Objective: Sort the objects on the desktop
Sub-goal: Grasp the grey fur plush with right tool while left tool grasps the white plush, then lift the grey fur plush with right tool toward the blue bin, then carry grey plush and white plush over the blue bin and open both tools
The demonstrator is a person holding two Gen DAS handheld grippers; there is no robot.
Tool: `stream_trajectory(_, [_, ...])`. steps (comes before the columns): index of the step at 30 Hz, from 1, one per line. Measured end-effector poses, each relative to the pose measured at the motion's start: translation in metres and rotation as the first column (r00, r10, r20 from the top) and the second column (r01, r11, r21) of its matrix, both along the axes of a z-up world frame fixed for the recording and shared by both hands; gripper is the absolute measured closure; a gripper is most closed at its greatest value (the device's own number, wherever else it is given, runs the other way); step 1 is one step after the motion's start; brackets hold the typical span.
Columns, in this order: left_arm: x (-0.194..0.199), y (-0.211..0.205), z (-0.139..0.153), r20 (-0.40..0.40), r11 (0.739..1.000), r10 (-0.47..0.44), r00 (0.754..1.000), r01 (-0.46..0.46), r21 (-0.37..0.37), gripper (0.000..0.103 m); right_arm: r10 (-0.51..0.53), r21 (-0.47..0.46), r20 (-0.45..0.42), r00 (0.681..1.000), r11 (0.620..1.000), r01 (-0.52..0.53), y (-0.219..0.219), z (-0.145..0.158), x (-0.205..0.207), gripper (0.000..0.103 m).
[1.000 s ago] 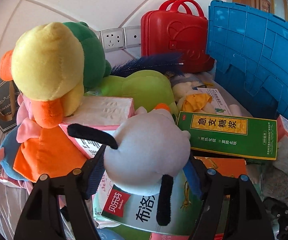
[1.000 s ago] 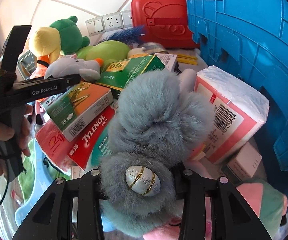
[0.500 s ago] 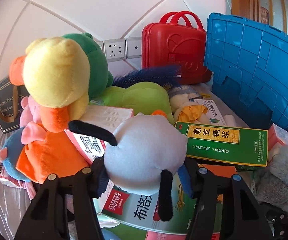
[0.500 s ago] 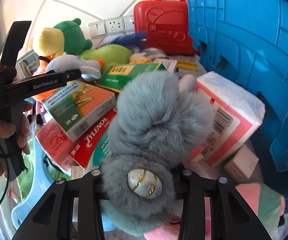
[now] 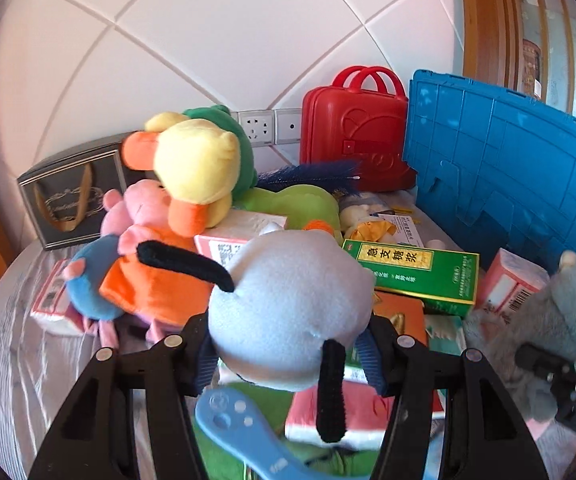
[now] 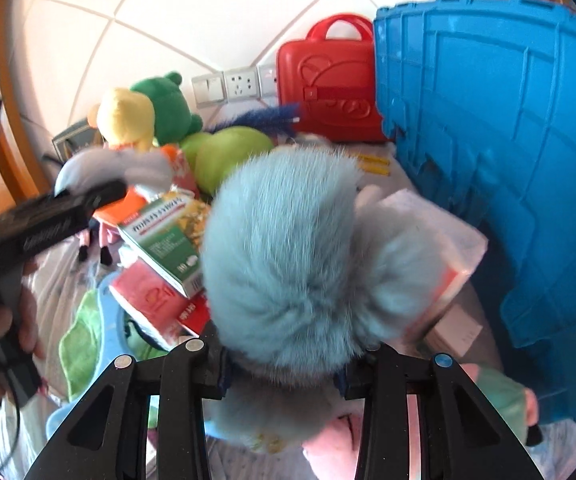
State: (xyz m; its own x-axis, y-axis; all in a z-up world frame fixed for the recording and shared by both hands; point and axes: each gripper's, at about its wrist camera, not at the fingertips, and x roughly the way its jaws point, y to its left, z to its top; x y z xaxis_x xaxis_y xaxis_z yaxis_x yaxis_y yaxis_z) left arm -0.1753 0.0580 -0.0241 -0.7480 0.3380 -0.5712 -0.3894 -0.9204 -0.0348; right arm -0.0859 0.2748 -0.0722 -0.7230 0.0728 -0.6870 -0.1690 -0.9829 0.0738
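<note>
We are gripping the grey plush (image 5: 288, 312) in the left gripper (image 5: 288, 356), fingers (image 5: 204, 356) pressing its sides at about half width, above the box pile. We are clamping the fluffy blue-grey toy (image 6: 288, 256) in the right gripper (image 6: 284, 376), fingers narrow and closing on it. The blue crate (image 6: 507, 152) is walling the right edge; the red case (image 5: 351, 128) and the tiled wall are closing the back. Boxes and plush are crowding the middle. Bare worktop (image 5: 12, 364) is showing only at front left, beside the left gripper.
</note>
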Motion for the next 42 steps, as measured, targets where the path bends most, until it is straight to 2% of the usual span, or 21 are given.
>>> stream_trajectory(7, [0.059, -0.008, 0.029, -0.016, 0.999, 0.019, 1.000, -0.019, 0.035, 0.046, 0.001, 0.018, -0.071, 0.997, 1.000, 0.000, 0.001, 0.043, 0.027, 0.066])
stream_trajectory(13, [0.100, 0.010, 0.077, -0.079, 0.994, -0.027, 0.997, 0.035, 0.102, 0.046, -0.007, 0.037, -0.159, 0.987, 0.999, 0.013, 0.015, 0.093, 0.059, 0.066])
stream_trajectory(20, [0.131, 0.061, 0.132, -0.142, 0.975, -0.126, 0.982, 0.149, 0.164, 0.046, -0.053, 0.072, -0.285, 0.957, 0.994, 0.077, 0.047, 0.166, 0.109, 0.066])
stream_trajectory(25, [0.155, 0.109, 0.174, -0.210, 0.950, -0.210, 0.955, 0.250, 0.189, 0.046, -0.113, 0.093, -0.361, 0.926, 0.983, 0.157, 0.080, 0.219, 0.144, 0.066])
stream_trajectory(30, [0.168, 0.160, 0.211, -0.250, 0.918, -0.279, 0.927, 0.334, 0.213, 0.046, -0.153, 0.130, -0.407, 0.901, 0.966, 0.223, 0.119, 0.260, 0.165, 0.066])
stream_trajectory(36, [0.164, 0.230, 0.239, -0.257, 0.885, -0.354, 0.899, 0.411, 0.219, 0.046, -0.202, 0.167, -0.417, 0.886, 0.941, 0.293, 0.170, 0.284, 0.171, 0.066])
stream_trajectory(42, [0.157, 0.283, 0.241, -0.242, 0.879, -0.386, 0.890, 0.434, 0.197, 0.046, -0.263, 0.159, -0.383, 0.886, 0.926, 0.343, 0.220, 0.278, 0.156, 0.066])
